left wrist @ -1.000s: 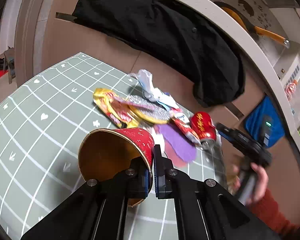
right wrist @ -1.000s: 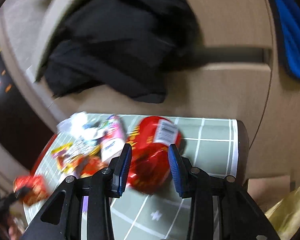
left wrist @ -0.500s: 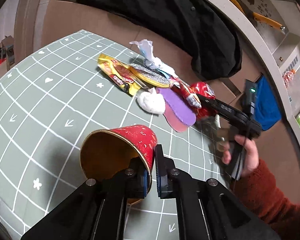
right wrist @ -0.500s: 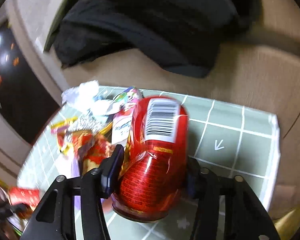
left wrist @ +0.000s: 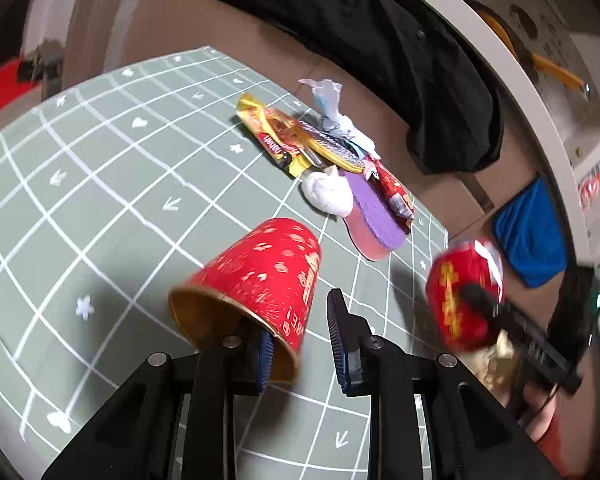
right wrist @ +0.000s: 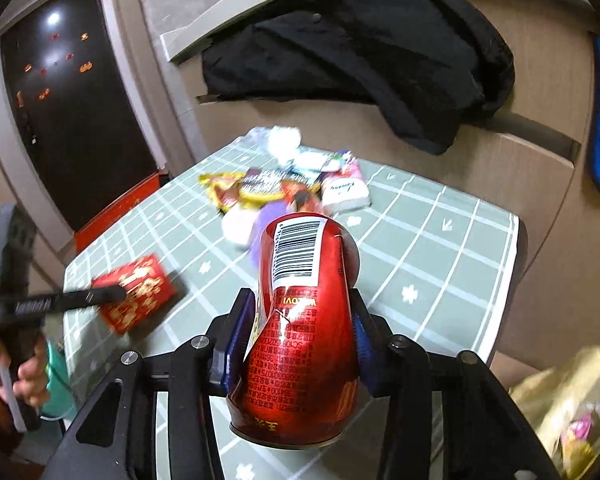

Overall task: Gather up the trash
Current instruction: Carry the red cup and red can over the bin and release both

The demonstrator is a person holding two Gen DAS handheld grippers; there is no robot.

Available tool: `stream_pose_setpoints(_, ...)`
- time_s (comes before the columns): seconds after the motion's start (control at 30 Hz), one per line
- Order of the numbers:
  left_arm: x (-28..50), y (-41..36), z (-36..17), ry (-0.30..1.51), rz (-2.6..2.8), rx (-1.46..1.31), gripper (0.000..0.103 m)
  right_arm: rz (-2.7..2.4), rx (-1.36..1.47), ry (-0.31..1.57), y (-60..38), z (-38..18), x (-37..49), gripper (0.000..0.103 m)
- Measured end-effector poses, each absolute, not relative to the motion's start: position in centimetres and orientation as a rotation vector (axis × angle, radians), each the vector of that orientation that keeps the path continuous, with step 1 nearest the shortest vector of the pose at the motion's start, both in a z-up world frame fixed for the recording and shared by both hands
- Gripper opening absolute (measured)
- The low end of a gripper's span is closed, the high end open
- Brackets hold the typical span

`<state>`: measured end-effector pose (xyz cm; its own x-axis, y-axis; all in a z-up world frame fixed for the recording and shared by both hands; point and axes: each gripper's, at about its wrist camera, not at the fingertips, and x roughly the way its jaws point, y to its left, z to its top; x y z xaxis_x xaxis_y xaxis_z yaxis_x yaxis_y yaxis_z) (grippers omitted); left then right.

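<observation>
So the left gripper (left wrist: 300, 336) has just been opening its jaws, and the red paper cup (left wrist: 256, 292) now lies on its side on the green grid tablecloth (left wrist: 100, 184). One finger is still inside the rim, the other stands clear of the wall, so nothing's actually pinched. The cup looks empty, just a gold lining showing. Risk here: a cup on its side can roll, and pulling that inner finger out could drag or flick it toward the table edge.

The right gripper (right wrist: 300, 336) is clamped on a dented red drink can (right wrist: 304, 320), pads pressing both sides; its jaws have just been closing a bit. It's held over the near edge of the table. A crushed, slick can may twist or slip out if the squeeze isn't square. Can't tell whether there's liquid left in it, and if so it could dribble.

The rest of the trash is a wrapper pile (left wrist: 300, 144) with a white tissue wad (left wrist: 328, 196) and a purple insole-like piece (left wrist: 376, 216), well apart from the cup. No bin clearly in view.
</observation>
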<state>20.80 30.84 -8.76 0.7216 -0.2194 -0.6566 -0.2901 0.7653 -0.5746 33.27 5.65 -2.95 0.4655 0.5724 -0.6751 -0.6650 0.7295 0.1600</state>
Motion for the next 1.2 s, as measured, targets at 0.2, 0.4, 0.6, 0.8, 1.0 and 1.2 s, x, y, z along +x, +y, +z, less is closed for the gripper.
stream_pose_setpoints(0.2,20.2,30.1,-7.9,0.736,0.095,-0.666,0.007,0.759,-0.137,0.788,4.3,-3.8,30.5,0.042)
stream_pose_setpoints(0.4,20.4,28.1,-5.6,0.694,0.117,-0.556,0.003,0.762,-0.131,0.761,2.8,-3.2,29.3,0.041)
stream_pose_setpoints(0.6,20.5,24.1,-2.6,0.646,0.066,-0.432,0.003,0.75,-0.112,0.705,0.9,-1.8,28.4,0.041)
stream_pose_setpoints(0.8,20.3,19.5,0.7,0.57,-0.011,-0.332,0.003,0.728,-0.105,0.624,-1.4,0.2,27.2,0.041)
stream_pose_setpoints(1.0,20.6,16.0,3.2,0.52,-0.084,-0.309,0.003,0.687,-0.097,0.529,-4.4,3.0,26.3,0.041)
stream_pose_setpoints(1.2,22.0,10.1,7.0,0.438,-0.197,-0.248,0.003,0.606,-0.084,0.421,-9.3,6.4,25.4,0.04)
